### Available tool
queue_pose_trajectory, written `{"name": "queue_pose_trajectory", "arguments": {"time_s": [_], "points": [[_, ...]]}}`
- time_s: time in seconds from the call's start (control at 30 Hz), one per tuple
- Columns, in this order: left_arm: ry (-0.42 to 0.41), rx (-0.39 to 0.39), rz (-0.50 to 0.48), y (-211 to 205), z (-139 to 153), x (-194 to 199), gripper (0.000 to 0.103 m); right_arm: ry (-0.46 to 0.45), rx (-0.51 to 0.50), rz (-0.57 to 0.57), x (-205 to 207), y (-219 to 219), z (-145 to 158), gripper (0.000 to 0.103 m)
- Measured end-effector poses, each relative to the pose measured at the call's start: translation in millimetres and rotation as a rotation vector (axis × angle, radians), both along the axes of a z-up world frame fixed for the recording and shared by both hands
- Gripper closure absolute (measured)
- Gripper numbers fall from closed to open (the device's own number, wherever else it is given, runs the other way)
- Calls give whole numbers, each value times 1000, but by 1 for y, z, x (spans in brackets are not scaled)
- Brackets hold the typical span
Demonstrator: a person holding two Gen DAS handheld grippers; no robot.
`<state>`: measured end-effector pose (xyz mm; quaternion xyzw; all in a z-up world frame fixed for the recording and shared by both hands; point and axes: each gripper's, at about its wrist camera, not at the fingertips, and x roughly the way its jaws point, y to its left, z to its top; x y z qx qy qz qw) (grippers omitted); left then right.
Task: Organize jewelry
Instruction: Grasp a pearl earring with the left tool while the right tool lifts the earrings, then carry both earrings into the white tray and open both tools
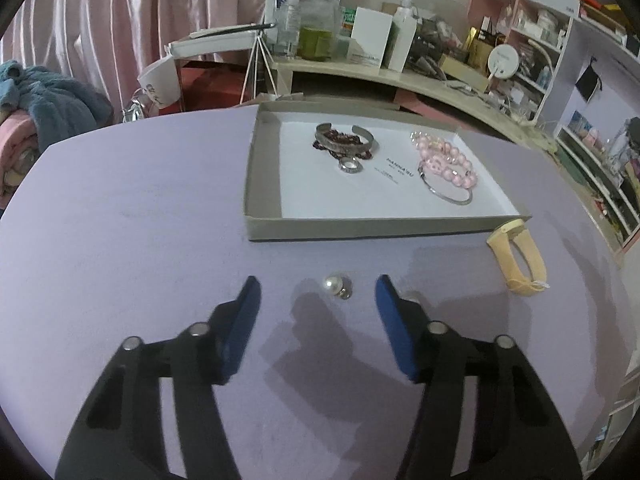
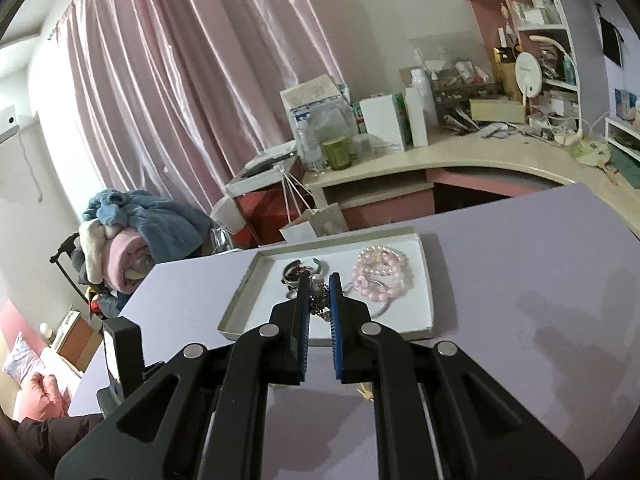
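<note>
Now, one pearl earring left out on the lilac table (image 1: 120,220), the box tray (image 1: 264,168) beyond it.

Largest first: the tray already holds a silver cuff (image 1: 344,138) and pink bead bracelets (image 1: 444,160); a yellow band (image 1: 516,256) lies on the table just beside its corner. Left gripper (image 1: 318,286) is spread, the pearl earring (image 1: 335,283) between its tips, untouched. Right gripper (image 2: 320,284) is clenched on a small chain-and-bead piece (image 2: 318,296) above the tray. The pearl looks light, hard and slippery, likely to roll: pinch across the round bead.
</note>
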<state>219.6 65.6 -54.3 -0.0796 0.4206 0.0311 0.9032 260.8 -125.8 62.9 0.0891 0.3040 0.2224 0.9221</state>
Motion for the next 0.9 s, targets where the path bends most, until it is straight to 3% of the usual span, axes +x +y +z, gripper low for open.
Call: {"name": "queue_pose_trajectory", "arguments": {"time_s": [0.43,0.57,0.9], "points": [[45,42,-8,-16,-19,25,69,46,2,-17,10,-7,-11,93],[40,48,4,-15,-20,26,87,52,5,-14,13,-5,-12,93],[21,29,-1,-7,-13,19,88,37,9,5,15,-1,-7,93]]}}
